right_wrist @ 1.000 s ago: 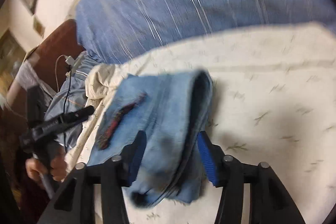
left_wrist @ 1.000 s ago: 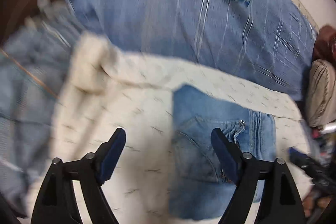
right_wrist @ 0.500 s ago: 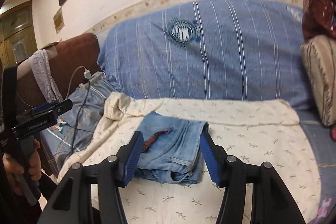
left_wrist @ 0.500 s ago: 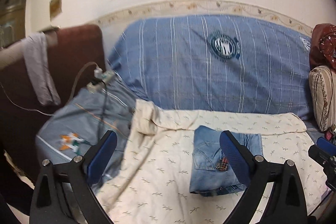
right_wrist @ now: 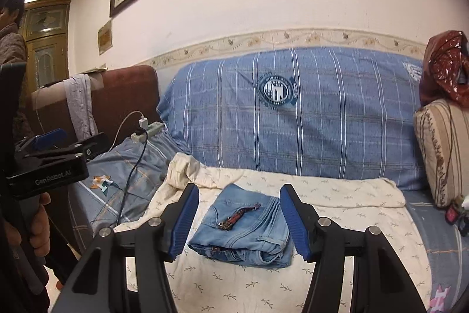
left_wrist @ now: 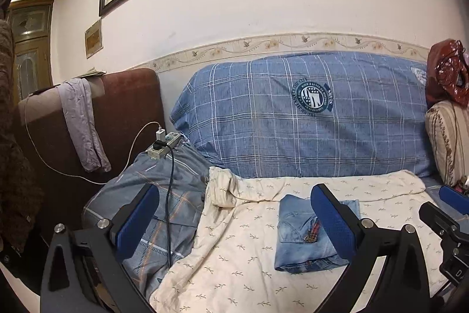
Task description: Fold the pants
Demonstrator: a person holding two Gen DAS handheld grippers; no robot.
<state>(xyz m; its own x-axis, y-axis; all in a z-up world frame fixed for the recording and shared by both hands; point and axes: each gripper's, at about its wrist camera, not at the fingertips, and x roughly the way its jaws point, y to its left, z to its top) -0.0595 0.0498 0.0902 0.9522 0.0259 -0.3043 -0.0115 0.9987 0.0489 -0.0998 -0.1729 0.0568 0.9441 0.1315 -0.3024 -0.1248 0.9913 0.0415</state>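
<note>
1. We see the jeans (right_wrist: 246,228) lying as a compact folded bundle on the cream sheet (right_wrist: 337,195) of the sofa bed, so we judge the folding done.
2. Our left claw (left_wrist: 234,219) has just been spreading and stands wide apart, empty; our right claw (right_wrist: 239,220) has just been opening too, and it stands apart, clear of the denim.
3. We cannot see the bundle's underside or its inner layers.

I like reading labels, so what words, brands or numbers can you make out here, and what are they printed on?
"GenRobot.AI": on the black body of the left gripper.
Round crest on the blue plaid cover: ring lettering too small to read.
Small wall plaque: too blurred to read.
</note>
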